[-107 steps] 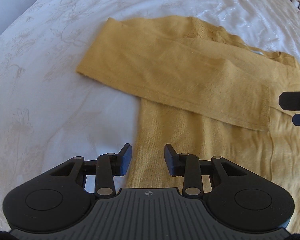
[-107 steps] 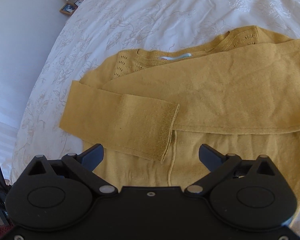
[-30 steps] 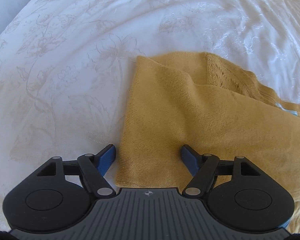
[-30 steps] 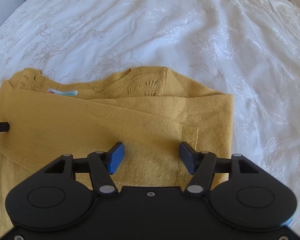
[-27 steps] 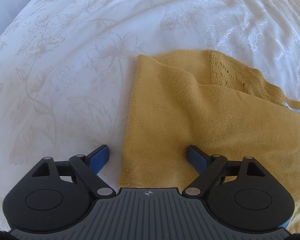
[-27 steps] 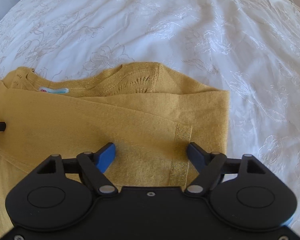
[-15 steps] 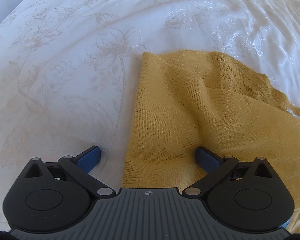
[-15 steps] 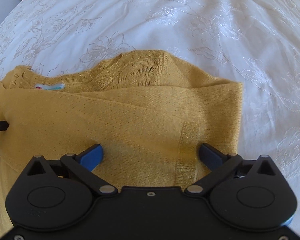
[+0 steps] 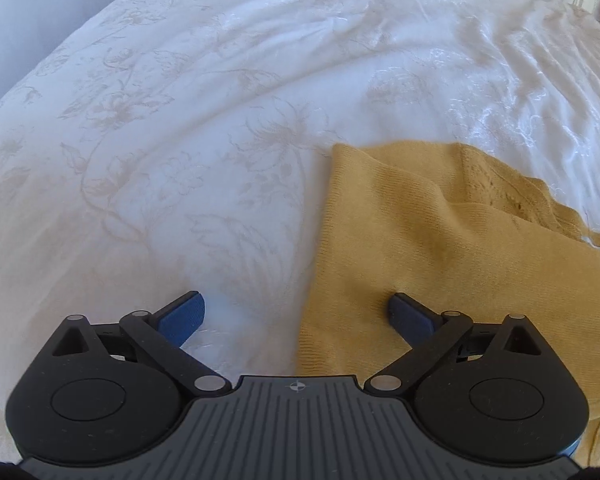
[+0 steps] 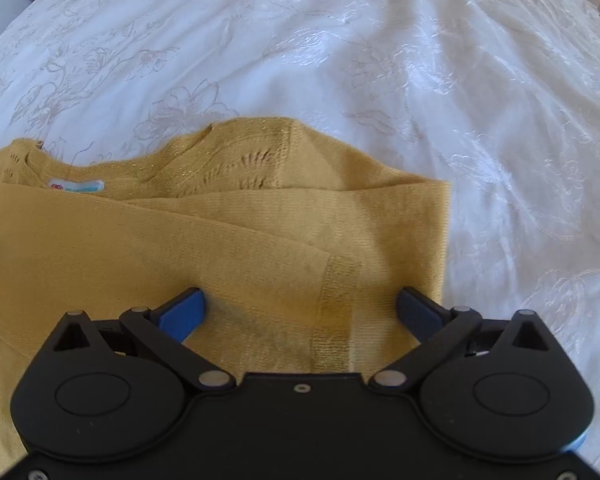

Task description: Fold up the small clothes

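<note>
Left gripper (image 9: 296,314) spread wide, straddling sweater (image 9: 440,248) left edge | right gripper (image 10: 300,312) spread wide above folded sleeve cuff (image 10: 338,292) | sweater flat on white bedspread (image 9: 180,140)

The sweater (image 10: 228,248) is a mustard knit, matt and a bit fuzzy, with fine ribbing at the cuff (image 10: 336,292) and an openwork lace pattern near the collar (image 10: 244,160). Its label (image 10: 76,185) looks like smooth woven cloth. The bedspread (image 9: 220,100) is white fabric with a satiny sheen and floral embroidery. Both grippers (image 9: 296,312) (image 10: 300,310) are matt black plastic with blue textured pads (image 9: 182,314) and shiny metal pins (image 9: 210,382).
</note>
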Demonstrator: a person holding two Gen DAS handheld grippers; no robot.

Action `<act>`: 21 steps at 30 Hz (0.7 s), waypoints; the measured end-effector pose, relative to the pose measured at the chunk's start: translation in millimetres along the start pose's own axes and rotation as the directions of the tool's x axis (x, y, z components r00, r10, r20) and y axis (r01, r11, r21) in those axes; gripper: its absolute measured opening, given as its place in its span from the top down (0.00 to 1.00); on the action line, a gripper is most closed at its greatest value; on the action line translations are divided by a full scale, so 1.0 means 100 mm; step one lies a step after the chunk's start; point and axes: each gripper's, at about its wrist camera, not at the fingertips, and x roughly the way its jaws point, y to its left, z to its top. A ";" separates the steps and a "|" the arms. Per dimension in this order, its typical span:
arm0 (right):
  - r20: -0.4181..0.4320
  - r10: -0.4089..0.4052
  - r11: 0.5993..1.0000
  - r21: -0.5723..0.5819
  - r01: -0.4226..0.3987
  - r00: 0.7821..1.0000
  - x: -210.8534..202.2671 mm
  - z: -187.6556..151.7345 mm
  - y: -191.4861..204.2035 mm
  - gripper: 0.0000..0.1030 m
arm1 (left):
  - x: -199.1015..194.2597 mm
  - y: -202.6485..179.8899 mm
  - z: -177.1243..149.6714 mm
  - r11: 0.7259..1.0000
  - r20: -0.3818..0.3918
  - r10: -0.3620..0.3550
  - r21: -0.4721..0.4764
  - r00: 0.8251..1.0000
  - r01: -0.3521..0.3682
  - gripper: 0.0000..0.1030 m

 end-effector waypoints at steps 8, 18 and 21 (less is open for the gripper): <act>0.031 -0.012 0.999 0.051 0.011 0.999 -0.41 -0.26 -0.21 0.11 | -0.31 0.40 -0.18 0.999 -0.054 -0.007 -0.044 0.999 0.005 0.16; -0.018 0.119 0.992 0.039 -0.119 0.993 -0.98 -1.18 -0.12 0.14 | -0.90 0.50 -1.05 0.989 -0.111 -0.114 0.076 0.987 0.123 0.16; -0.053 0.152 0.988 0.036 -0.150 0.987 -1.09 -1.48 -0.08 0.17 | -1.04 0.50 -1.33 0.983 -0.134 -0.131 0.114 0.982 0.147 0.17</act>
